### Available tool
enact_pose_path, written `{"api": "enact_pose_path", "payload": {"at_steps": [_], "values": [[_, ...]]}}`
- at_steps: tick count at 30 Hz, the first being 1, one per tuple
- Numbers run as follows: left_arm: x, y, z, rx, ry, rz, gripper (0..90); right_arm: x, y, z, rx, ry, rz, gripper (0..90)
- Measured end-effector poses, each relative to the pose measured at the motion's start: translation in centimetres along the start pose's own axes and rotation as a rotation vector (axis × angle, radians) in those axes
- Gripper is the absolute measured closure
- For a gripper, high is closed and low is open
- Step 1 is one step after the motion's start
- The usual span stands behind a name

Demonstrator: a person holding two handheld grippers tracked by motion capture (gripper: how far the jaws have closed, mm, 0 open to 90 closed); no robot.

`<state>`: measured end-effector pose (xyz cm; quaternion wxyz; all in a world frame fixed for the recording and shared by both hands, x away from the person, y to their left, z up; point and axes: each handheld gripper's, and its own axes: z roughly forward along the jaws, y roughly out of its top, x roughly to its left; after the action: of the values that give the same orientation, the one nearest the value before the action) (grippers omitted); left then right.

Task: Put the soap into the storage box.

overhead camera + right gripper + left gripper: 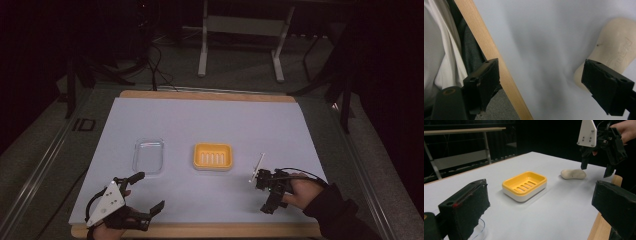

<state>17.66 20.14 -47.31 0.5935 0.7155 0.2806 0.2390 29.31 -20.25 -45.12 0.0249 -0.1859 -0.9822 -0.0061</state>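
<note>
A pale bar of soap [573, 174] lies on the white table cover, to the right of a yellow soap dish [213, 156] with a slotted floor and white base [524, 185]. My right gripper [596, 170] hovers open just above and beside the soap, pointing down. In the right gripper view the soap [617, 47] lies by the right jaw, partly behind it, and the right gripper [541, 67] holds nothing. My left gripper [148, 191] is open and empty near the front left edge, its jaws [540, 192] spread wide toward the dish.
A clear plastic tray [148, 155] lies left of the yellow dish, close to my left gripper [480, 230]. The wooden table edge [200, 230] runs along the front, close under the right gripper [489, 50]. A metal frame [240, 25] stands beyond the table.
</note>
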Motion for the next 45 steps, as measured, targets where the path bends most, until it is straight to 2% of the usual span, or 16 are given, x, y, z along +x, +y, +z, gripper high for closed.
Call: {"api": "enact_pose_path", "payload": {"at_steps": [8, 16, 24, 28, 31, 33, 35, 43, 45], "values": [[0.0, 0.0, 0.0, 0.001, -0.001, -0.001, 1.2, -1.1, -0.1, -0.3, -0.009, -0.028, 0.067, 14.7], [0.0, 0.0, 0.0, 0.002, -0.006, -0.004, 1.2, -2.5, -0.4, -0.6, -0.034, -0.024, 0.133, 14.7], [0.0, 0.0, 0.0, 0.002, -0.008, -0.008, 1.2, -3.9, -0.6, -0.5, -0.061, -0.061, 0.226, 14.7], [0.0, 0.0, 0.0, 0.003, -0.008, -0.008, 1.2, -4.6, -0.6, -0.3, -0.055, -0.056, 0.284, 14.8], [0.0, 0.0, 0.1, 0.003, -0.008, -0.008, 1.2, -4.9, -0.6, -0.1, -0.068, -0.056, 0.291, 15.3], [0.0, 0.0, 0.1, 0.003, -0.009, -0.008, 1.2, -5.1, -0.6, -0.1, -0.109, -0.065, 0.275, 17.5], [0.0, 0.0, 0.1, 0.003, -0.009, -0.009, 1.2, -5.3, -0.7, -0.1, -0.147, -0.045, 0.297, 19.3], [0.0, 0.0, 0.1, 0.005, -0.007, -0.01, 1.2, -6.0, -1.2, 0.3, -0.207, -0.056, 0.309, 22.7], [0.0, 0.0, 0.1, 0.005, -0.007, -0.011, 1.2, -6.0, -1.3, 0.5, -0.227, -0.06, 0.296, 23.5]]}}
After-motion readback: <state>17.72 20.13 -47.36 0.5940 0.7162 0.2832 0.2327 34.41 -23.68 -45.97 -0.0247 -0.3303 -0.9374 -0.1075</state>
